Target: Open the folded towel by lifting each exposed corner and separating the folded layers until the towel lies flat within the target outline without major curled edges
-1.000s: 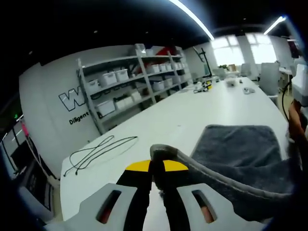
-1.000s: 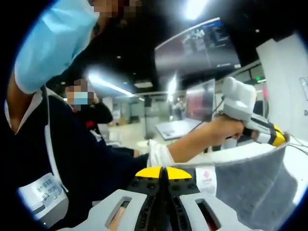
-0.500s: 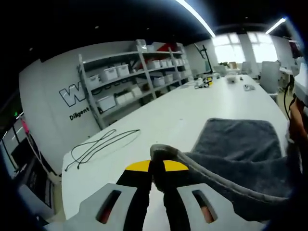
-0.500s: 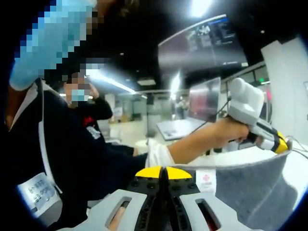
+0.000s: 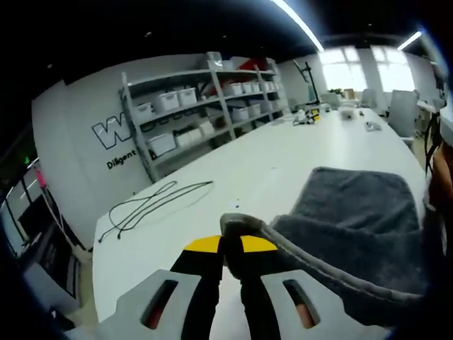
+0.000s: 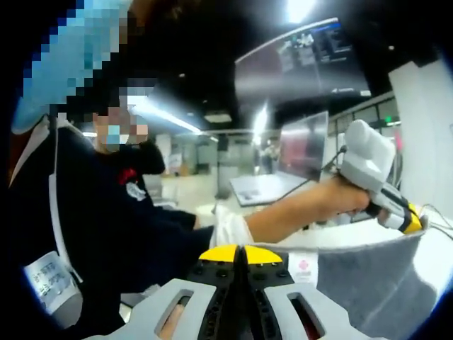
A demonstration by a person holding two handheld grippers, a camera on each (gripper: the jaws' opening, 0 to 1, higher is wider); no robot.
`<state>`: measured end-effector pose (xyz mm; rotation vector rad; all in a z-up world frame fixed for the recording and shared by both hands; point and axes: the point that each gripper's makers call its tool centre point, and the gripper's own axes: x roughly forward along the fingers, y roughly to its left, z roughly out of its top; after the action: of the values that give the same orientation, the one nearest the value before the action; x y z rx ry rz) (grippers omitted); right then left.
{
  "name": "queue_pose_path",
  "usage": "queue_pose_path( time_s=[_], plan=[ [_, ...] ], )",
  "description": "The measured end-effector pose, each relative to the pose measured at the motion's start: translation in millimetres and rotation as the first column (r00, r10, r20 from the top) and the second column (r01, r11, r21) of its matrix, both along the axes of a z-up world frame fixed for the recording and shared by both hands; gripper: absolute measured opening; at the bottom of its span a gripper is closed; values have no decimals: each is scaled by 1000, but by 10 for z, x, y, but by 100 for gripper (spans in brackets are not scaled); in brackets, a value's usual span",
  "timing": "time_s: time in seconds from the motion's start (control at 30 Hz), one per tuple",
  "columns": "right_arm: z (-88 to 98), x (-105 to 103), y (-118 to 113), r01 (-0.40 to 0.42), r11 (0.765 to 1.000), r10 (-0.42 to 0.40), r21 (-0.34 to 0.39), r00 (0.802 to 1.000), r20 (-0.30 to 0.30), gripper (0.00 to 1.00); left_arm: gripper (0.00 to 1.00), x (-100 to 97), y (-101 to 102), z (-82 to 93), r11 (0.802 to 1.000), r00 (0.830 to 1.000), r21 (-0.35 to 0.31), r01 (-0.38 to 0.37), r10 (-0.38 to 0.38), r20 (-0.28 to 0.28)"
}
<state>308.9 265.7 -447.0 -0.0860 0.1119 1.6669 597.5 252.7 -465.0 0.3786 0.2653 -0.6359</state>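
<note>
A grey towel (image 5: 354,227) is held up off the long white table (image 5: 233,184), its far part still lying on the tabletop. My left gripper (image 5: 231,244) is shut on the towel's piped corner edge. In the right gripper view my right gripper (image 6: 244,263) is shut on the towel's (image 6: 361,283) other corner, beside a white label (image 6: 303,265). The towel's top edge runs taut from there to the left gripper (image 6: 409,223), held in a person's hand (image 6: 340,198) at the right.
A black cable (image 5: 152,205) lies coiled on the table's left part. Shelving with white bins (image 5: 205,113) lines the wall behind. Small items (image 5: 308,117) sit at the table's far end. A person in dark clothes (image 6: 106,234) stands close at the left, with another person behind.
Both views have shifted slightly with the hands. The towel stays pinched at both corners, and the left gripper has drifted a little lower in the right gripper view.
</note>
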Motion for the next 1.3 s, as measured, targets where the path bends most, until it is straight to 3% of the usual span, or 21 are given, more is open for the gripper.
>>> queue_pose_path(
  time_s=[0.13, 0.63, 0.67, 0.73, 0.77, 0.93, 1.3],
  plan=[
    [-29, 26, 70, -3, 1000, 3, -9, 1000, -2, 0, 8, 36, 85, -93, 999, 1000, 41, -17, 17, -16],
    [-260, 34, 306, -14, 997, 19, -78, 998, 65, 0, 8, 31, 176, -147, 999, 998, -41, -5, 2, -57],
    [-271, 40, 317, -16, 997, 21, -79, 998, 62, 0, 8, 17, 160, -150, 998, 998, -58, 3, -6, -64],
    [-309, 42, 336, -26, 996, 30, -84, 998, 50, 0, 8, -22, 71, -109, 987, 995, -155, 42, -56, -84],
    [-321, 44, 342, -28, 996, 32, -87, 998, 47, 0, 8, -23, 68, -104, 985, 994, -166, 48, -63, -85],
    [-356, 53, 390, -37, 994, 42, -99, 998, 43, 0, 8, 39, 193, -182, 993, 995, -116, 18, -29, -100],
    [-513, 85, 431, -59, 991, 60, -118, 998, 3, 0, 8, 87, 224, -358, 997, 989, -78, 7, -18, -144]
  ],
)
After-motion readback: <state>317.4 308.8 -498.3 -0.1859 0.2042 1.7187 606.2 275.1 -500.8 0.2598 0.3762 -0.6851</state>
